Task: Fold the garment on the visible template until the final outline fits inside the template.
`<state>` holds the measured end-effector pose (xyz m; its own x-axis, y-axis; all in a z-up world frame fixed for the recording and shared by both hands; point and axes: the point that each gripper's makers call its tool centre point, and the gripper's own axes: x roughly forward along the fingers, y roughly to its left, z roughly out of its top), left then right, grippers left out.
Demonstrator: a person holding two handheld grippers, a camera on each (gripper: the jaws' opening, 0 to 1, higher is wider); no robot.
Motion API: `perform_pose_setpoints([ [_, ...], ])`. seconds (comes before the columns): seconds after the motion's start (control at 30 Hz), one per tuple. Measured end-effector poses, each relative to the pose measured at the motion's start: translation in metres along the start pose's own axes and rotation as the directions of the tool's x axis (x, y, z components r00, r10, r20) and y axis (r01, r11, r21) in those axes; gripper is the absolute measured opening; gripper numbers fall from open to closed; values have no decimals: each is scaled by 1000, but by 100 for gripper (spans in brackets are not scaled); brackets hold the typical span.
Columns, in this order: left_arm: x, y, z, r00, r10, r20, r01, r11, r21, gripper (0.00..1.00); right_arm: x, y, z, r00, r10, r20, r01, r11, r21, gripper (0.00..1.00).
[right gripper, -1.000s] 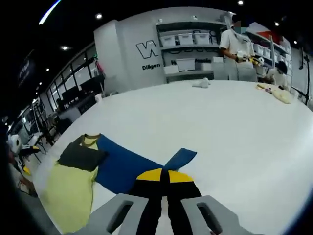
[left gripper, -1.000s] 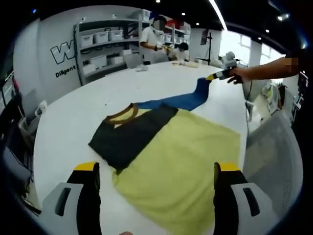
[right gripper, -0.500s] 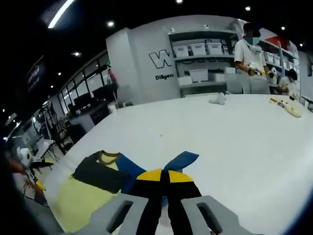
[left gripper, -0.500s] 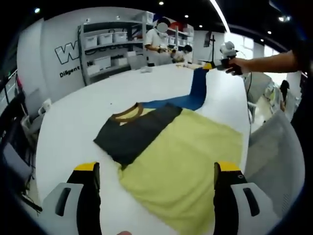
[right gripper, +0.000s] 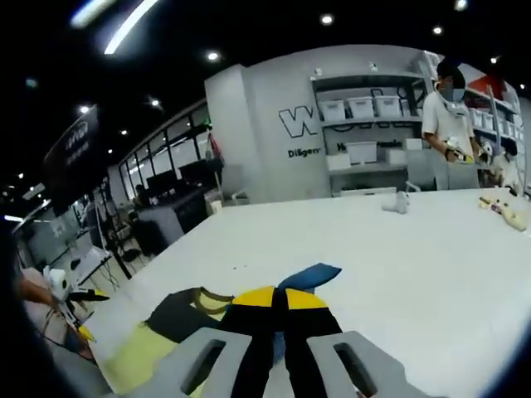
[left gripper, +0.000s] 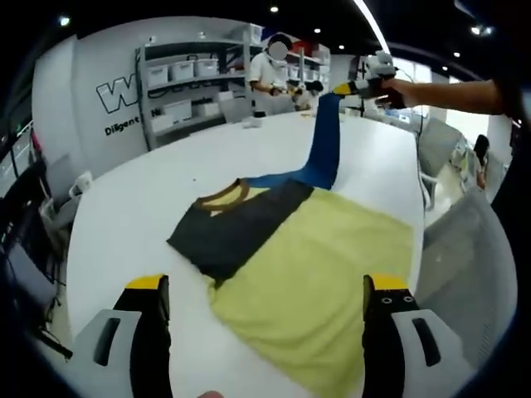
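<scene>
Sleeve fold underway: right gripper [right gripper: 278, 300] jaws clamped on blue sleeve [left gripper: 324, 141], raised above shirt [left gripper: 307, 265]. Left gripper [left gripper: 264, 286] jaws open, empty. Next: lay sleeve across the body.

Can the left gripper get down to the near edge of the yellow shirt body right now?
Probably yes. The left gripper is open, holds nothing and hangs just above the yellow shirt body, with nothing between them. The right gripper holds the blue sleeve up, well clear.
</scene>
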<state>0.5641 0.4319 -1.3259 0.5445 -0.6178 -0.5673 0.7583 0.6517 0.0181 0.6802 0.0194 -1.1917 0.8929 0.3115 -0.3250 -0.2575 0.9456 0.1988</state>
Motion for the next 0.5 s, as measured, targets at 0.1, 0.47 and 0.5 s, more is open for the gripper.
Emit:
perform_pose_setpoints([
  [0.1,-2,-2,1,1000,-1,4,1,1000,11,93,2,1,16,1000,3,21,-3,1000,-7,0],
  [0.47,-10,-1,1,1000,18,24,-18,1000,-4,93,12,17,56,998,30,60,-28,999,-43,0],
  [0.5,-10,-1,1,999,20,26,-20,1000,-5,93,13,19,58,998,35,61,-32,998,-45,0],
])
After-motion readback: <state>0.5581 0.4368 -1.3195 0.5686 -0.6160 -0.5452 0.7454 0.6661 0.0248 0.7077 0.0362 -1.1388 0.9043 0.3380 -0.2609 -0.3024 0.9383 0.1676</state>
